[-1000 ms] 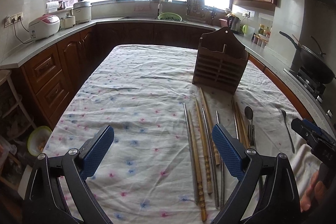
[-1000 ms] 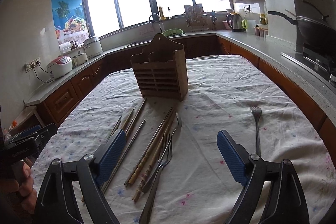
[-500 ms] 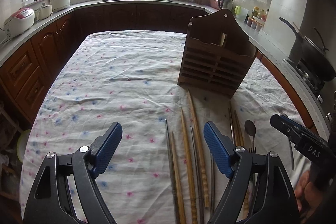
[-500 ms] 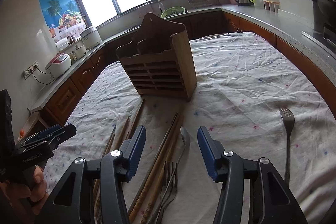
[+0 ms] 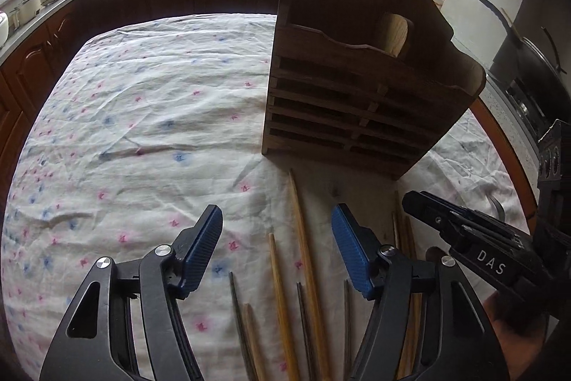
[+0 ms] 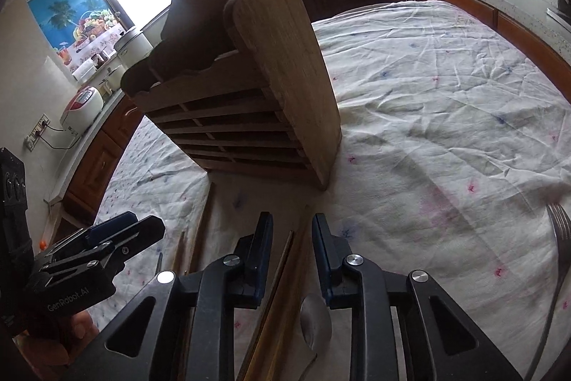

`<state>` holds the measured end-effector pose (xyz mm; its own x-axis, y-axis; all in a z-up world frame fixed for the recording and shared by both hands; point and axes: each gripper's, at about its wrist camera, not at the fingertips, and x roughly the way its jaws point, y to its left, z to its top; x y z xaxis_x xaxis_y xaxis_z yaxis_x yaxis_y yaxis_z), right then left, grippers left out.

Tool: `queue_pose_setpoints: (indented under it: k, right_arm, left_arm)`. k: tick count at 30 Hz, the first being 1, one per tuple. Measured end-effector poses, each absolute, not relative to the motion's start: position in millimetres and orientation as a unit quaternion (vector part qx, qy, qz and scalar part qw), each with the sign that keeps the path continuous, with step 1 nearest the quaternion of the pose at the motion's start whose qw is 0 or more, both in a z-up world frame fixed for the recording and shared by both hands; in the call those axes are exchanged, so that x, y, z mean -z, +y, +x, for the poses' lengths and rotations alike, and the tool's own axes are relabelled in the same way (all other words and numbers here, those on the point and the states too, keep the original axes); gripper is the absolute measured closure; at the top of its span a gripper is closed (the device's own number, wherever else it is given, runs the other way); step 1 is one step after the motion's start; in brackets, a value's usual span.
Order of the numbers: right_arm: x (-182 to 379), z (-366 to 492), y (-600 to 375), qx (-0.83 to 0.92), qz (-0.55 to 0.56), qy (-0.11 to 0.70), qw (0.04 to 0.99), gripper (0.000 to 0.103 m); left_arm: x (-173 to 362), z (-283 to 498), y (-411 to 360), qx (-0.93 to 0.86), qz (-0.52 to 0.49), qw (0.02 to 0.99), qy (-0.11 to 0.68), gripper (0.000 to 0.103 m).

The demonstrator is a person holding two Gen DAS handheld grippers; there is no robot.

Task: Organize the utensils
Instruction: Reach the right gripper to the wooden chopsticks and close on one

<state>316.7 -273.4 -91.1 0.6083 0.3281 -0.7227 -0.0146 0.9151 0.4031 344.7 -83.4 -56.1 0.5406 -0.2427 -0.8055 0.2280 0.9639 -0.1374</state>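
Note:
A brown wooden utensil holder (image 5: pixel 360 88) stands upright on the cloth-covered table; it also shows in the right wrist view (image 6: pixel 249 95). Several wooden and metal chopsticks (image 5: pixel 303 256) lie in front of it. My left gripper (image 5: pixel 276 252) is open and empty, low over the chopstick tips. My right gripper (image 6: pixel 291 238) is nearly closed around the tips of two wooden chopsticks (image 6: pixel 282 259), with gaps still showing beside them. A metal spoon (image 6: pixel 316 320) lies under the right gripper. A fork (image 6: pixel 556 259) lies at the right.
The white flowered tablecloth (image 5: pixel 142 116) covers the table. Kitchen counters surround it, with a rice cooker (image 6: pixel 82 102) at the left and a wok (image 5: pixel 528 59) on the stove at the right. The right gripper shows in the left wrist view (image 5: pixel 464 238).
Both grippers have moved forward and down toward the holder and chopsticks. My right gripper's jaws have narrowed a lot. The left jaws have narrowed slightly.

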Motion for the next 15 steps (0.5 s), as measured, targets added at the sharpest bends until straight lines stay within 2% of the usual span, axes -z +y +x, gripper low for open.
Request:
queue_pose_setpoints:
  k: [3, 6, 8, 10, 12, 13, 15]
  right_arm:
    - [97.7, 326.1, -269.7, -0.096, 0.175, 0.443, 0.874, 0.083]
    - [103.9, 330.2, -267.8, -0.094, 0.171, 0.451, 0.871, 0.09]
    - [103.8, 331.6, -267.4, -0.092, 0.164, 0.453, 0.871, 0.092]
    - [103.4, 331.5, -267.1, -0.092, 0.159, 0.456, 0.871, 0.094]
    - [103.8, 331.0, -268.2, -0.092, 0.152, 0.455, 0.873, 0.096]
    - [103.5, 333.3, -268.5, -0.092, 0.154, 0.454, 0.873, 0.096]
    - [103.3, 332.2, -271.1, -0.093, 0.164, 0.451, 0.873, 0.097]
  left_arm:
    - [63.9, 357.8, -92.6, 0.135, 0.007, 0.873, 0.468, 0.041]
    - [74.9, 367.3, -100.8, 0.139, 0.018, 0.863, 0.486, 0.056]
    - [83.5, 372.3, -104.1, 0.14, 0.021, 0.855, 0.498, 0.072]
    - [85.4, 372.4, -108.0, 0.137, 0.033, 0.859, 0.492, 0.075]
    - [85.9, 371.9, -111.8, 0.138, 0.041, 0.86, 0.489, 0.086]
    - [86.0, 371.8, -112.6, 0.14, 0.04, 0.861, 0.488, 0.094]
    - [85.1, 371.4, -112.0, 0.147, 0.031, 0.859, 0.49, 0.096]
